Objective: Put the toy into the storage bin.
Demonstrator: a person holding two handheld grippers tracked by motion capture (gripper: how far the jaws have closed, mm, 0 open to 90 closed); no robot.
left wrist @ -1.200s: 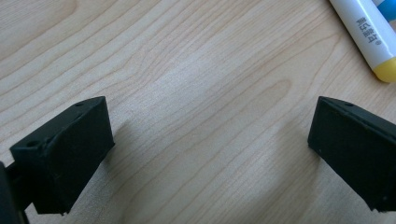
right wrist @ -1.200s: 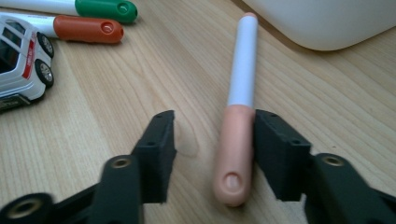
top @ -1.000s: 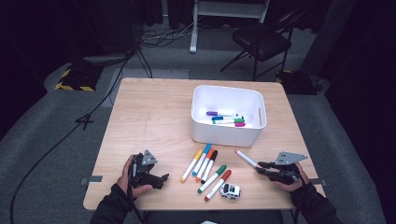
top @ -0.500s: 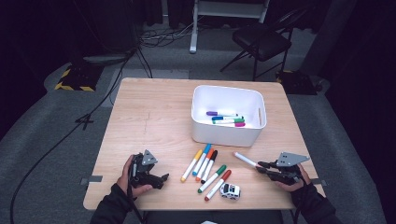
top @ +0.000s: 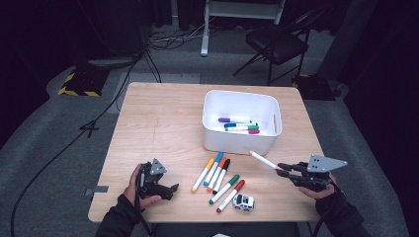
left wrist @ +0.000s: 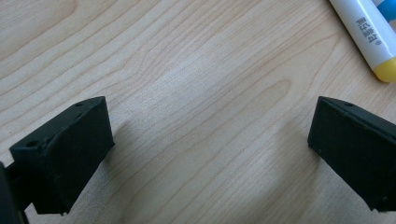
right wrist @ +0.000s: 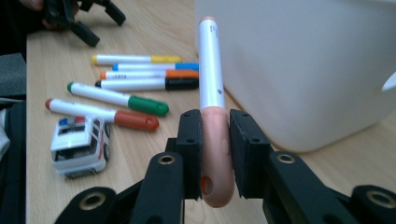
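Note:
My right gripper (top: 280, 168) (right wrist: 215, 140) is shut on the pink cap of a white marker (top: 263, 160) (right wrist: 211, 70), held above the table just in front of the white bin (top: 241, 140) (right wrist: 299, 70). The marker's free end points toward the bin's front wall. Several markers (top: 239, 126) lie inside the bin. On the wood between my hands lie yellow, blue, orange, black, green and red markers (top: 217, 175) (right wrist: 140, 84). My left gripper (top: 170, 190) (left wrist: 210, 140) rests at the front left, jaws wide open over bare wood, the yellow marker's end (left wrist: 373, 37) just beyond it.
A small white toy car (top: 243, 201) (right wrist: 79, 142) stands near the front edge, beside the red marker. A black chair (top: 281, 44) and cables lie on the floor behind the table (top: 163, 118).
My right gripper has risen with the pink-capped marker, lifting it off the table toward the bin. The left gripper has stayed where it was.

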